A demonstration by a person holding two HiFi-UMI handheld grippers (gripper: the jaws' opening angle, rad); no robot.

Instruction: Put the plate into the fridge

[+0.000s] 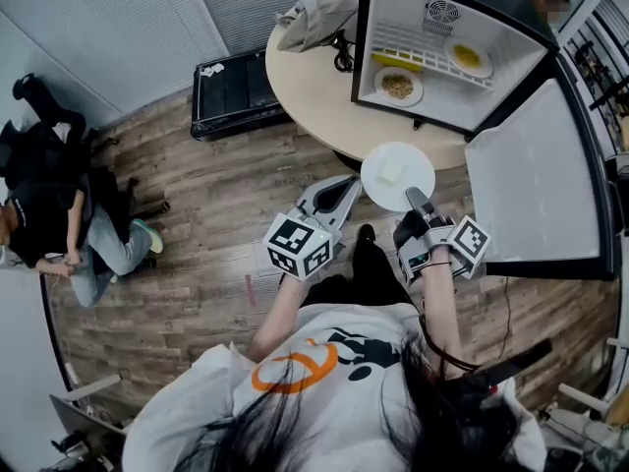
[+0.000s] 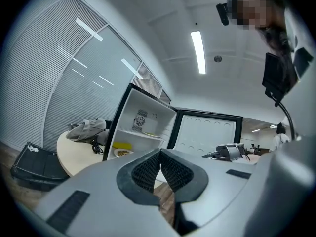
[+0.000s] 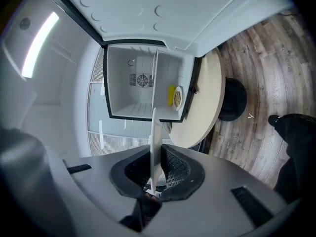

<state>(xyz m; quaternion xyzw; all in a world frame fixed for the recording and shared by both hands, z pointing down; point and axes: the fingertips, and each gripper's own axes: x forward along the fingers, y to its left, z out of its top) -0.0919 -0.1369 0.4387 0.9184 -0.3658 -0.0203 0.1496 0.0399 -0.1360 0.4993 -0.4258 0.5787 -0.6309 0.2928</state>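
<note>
White plate [image 3: 154, 132] stands edge-on, clamped between fingers [image 3: 177, 169] of the right gripper [image 3: 156, 177].

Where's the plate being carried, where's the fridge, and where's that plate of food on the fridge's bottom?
carried plate [image 1: 378, 180]: head view, bare left part.
fridge [image 1: 393, 8]: head view, inner back wall.
plate of food [image 1: 379, 82]: head view, left rim.

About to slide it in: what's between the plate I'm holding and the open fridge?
Only a bare strip of the round table separates the plate, clamped in the right gripper, from the open fridge; the head view shows it.
</note>
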